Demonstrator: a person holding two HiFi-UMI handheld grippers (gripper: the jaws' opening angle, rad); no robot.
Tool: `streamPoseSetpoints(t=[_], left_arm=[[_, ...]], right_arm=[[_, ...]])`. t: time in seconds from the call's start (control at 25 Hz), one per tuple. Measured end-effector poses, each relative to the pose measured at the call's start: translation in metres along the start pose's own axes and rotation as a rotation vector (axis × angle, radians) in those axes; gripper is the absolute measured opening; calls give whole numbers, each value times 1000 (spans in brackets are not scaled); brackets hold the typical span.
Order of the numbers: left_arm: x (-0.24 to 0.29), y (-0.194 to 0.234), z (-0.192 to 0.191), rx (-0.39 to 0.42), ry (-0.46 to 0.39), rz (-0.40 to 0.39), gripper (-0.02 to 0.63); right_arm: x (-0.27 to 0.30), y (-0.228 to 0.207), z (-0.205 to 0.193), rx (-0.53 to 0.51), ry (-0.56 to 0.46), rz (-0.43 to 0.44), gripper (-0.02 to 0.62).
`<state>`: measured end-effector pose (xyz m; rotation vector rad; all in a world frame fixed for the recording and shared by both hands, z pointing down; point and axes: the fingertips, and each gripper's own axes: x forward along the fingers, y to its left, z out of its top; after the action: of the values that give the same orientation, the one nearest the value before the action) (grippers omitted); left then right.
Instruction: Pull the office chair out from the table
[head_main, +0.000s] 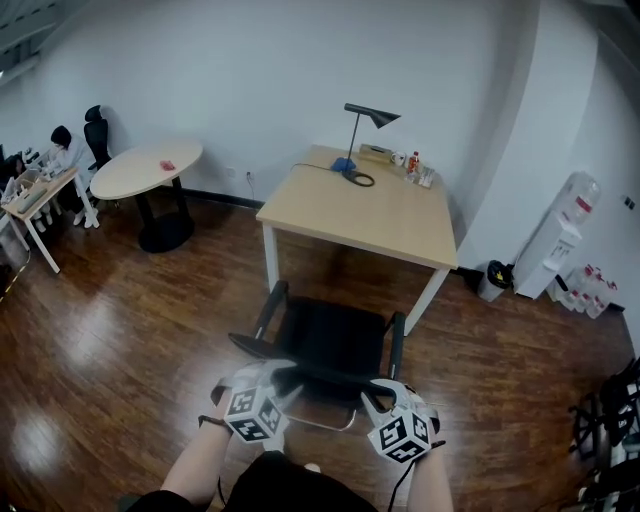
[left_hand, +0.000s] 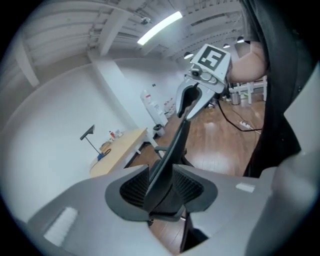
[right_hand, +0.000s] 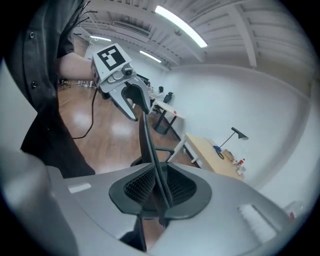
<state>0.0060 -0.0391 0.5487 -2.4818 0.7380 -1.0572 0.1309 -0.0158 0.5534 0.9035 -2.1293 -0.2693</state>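
The black office chair (head_main: 330, 340) stands just in front of the light wooden table (head_main: 360, 205), its back toward me. Both grippers are at the backrest's top edge. My left gripper (head_main: 280, 383) straddles that edge (left_hand: 167, 155) near its left end, the jaws open on either side with a little room left. My right gripper (head_main: 380, 397) is at the right end, its ribbed pads (right_hand: 180, 187) shut on the thin backrest edge (right_hand: 150, 150). Each gripper view shows the other gripper at the far end of the edge: the right gripper (left_hand: 192, 97) and the left gripper (right_hand: 131, 97).
A black desk lamp (head_main: 365, 125) and bottles (head_main: 412, 165) sit at the table's far side. A round white table (head_main: 150, 168) stands at the left, with a person at a desk (head_main: 60, 150) beyond. A white dispenser (head_main: 560, 240) and bin (head_main: 493, 280) stand at the right wall.
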Motion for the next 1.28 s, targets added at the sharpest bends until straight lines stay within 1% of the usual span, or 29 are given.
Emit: streamPoseSetpoints(t=[0.04, 0.08, 0.12, 0.2, 0.24, 0.32, 0.44, 0.48, 0.56, 0.64, 0.72, 0.8, 0.88, 0.96, 1.16, 1.28], left_arm=[[-4, 1, 2, -52, -46, 31, 132], [-10, 2, 6, -123, -110, 51, 95], [-16, 3, 9, -209, -179, 63, 57], [-31, 10, 12, -378, -291, 89, 7], [-38, 15, 12, -440, -327, 104, 2], [-50, 23, 12, -510, -368, 143, 2], [-69, 31, 6, -550, -398, 244, 2], [-75, 31, 4, -557, -402, 271, 2], [-87, 28, 3, -559, -406, 294, 2], [-102, 22, 1, -545, -410, 296, 2], [-122, 16, -3, -539, -434, 304, 2], [-137, 12, -8, -553, -451, 310, 2], [-148, 6, -13, -567, -452, 298, 2], [-160, -4, -19, -569, -454, 281, 2], [-190, -24, -34, -572, -472, 238, 2], [-201, -35, -38, -557, -485, 223, 2]], right_arm=[[-5, 0, 0, 23, -17, -24, 72], [-10, 0, 1, 56, -38, -40, 55], [-15, 1, 4, 97, -64, -51, 55], [-23, 2, 9, 176, -118, -71, 34], [-25, 3, 12, 201, -140, -85, 29], [-30, 4, 18, 237, -190, -112, 15], [-39, 13, 30, 330, -297, -137, 12], [-41, 15, 31, 359, -318, -152, 12], [-48, 18, 34, 406, -338, -189, 12], [-56, 25, 43, 439, -356, -218, 12], [-63, 40, 54, 447, -376, -238, 12], [-69, 56, 66, 423, -380, -242, 12], [-74, 72, 78, 390, -378, -244, 12], [-77, 89, 88, 380, -376, -253, 12], [-85, 125, 103, 448, -345, -323, 12], [-91, 146, 114, 488, -345, -340, 12]])
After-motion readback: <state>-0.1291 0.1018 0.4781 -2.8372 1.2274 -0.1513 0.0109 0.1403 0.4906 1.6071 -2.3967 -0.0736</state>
